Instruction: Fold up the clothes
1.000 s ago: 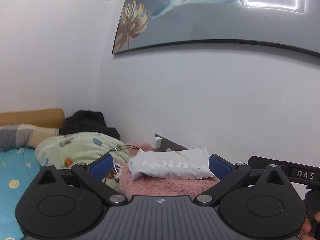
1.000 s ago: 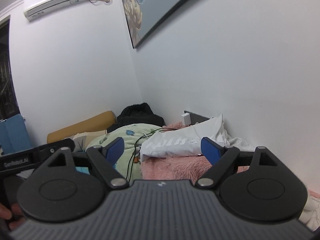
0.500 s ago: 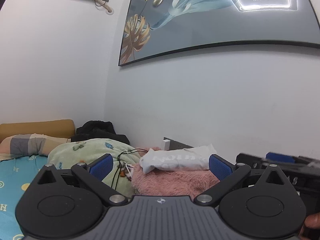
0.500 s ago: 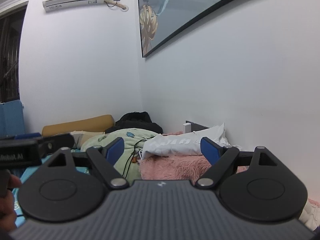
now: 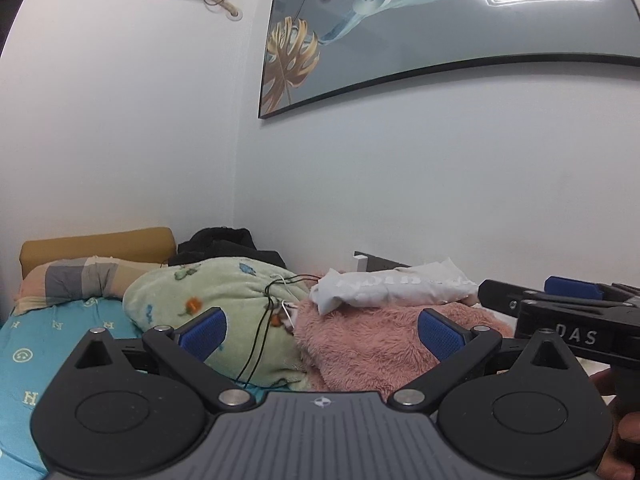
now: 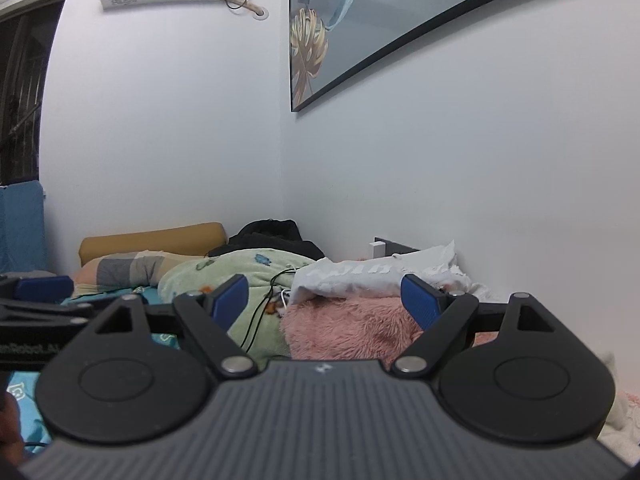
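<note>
White garment (image 5: 394,288) seemingly folded atop pink blanket (image 5: 372,344), left gripper (image 5: 320,330) and right gripper (image 6: 326,300) spread wide, holding nothing

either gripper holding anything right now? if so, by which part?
Nothing held. Left gripper and right gripper are both open, jaws empty, short of the white garment on the pink blanket.

Black tongs (image 5: 320,330) with blue ribbed pads (image 5: 203,331), silver screws, grey ridged housing.
</note>
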Tool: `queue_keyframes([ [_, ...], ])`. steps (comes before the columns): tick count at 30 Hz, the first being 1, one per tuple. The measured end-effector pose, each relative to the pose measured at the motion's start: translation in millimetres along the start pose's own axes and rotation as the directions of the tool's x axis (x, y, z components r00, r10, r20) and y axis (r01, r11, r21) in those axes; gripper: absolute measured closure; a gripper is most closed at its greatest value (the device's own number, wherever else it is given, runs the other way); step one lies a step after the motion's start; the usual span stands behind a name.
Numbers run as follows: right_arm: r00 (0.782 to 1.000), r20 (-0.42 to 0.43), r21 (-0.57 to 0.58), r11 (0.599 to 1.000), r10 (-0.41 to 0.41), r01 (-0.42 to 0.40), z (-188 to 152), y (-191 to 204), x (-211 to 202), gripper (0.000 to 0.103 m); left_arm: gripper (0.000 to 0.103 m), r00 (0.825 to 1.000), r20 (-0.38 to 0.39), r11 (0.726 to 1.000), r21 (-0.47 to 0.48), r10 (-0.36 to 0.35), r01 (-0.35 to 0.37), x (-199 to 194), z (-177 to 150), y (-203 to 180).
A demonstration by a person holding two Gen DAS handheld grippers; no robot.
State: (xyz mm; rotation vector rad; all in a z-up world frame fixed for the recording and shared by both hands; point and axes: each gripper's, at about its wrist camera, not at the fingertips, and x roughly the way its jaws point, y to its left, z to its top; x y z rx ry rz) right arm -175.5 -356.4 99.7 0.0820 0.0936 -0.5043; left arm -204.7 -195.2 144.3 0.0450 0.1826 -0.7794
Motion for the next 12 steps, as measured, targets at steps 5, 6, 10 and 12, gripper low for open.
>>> queue_keyframes([
  [5,1.000,-0.003,0.001,1.000,-0.010,0.010,0.1,0.9,1.3,0.018,0.000,1.000,0.019,1.000,-0.007,0.002,-0.002,-5.7,3.0,3.3],
  [6,1.000,-0.003,-0.001,1.000,-0.013,0.013,0.4,1.1,0.7,0.018,0.000,1.000,0.022,1.000,-0.010,0.002,-0.002,-6.5,3.6,4.1],
  [10,1.000,0.002,-0.010,1.000,-0.018,0.018,1.1,2.6,-2.9,0.018,0.000,1.000,0.019,1.000,-0.019,0.005,-0.004,-7.8,4.7,6.9],
  [12,1.000,0.001,-0.011,1.000,-0.014,0.014,1.3,3.2,-3.5,0.018,0.000,1.000,0.019,1.000,-0.018,0.008,-0.007,-8.4,5.4,7.5],
])
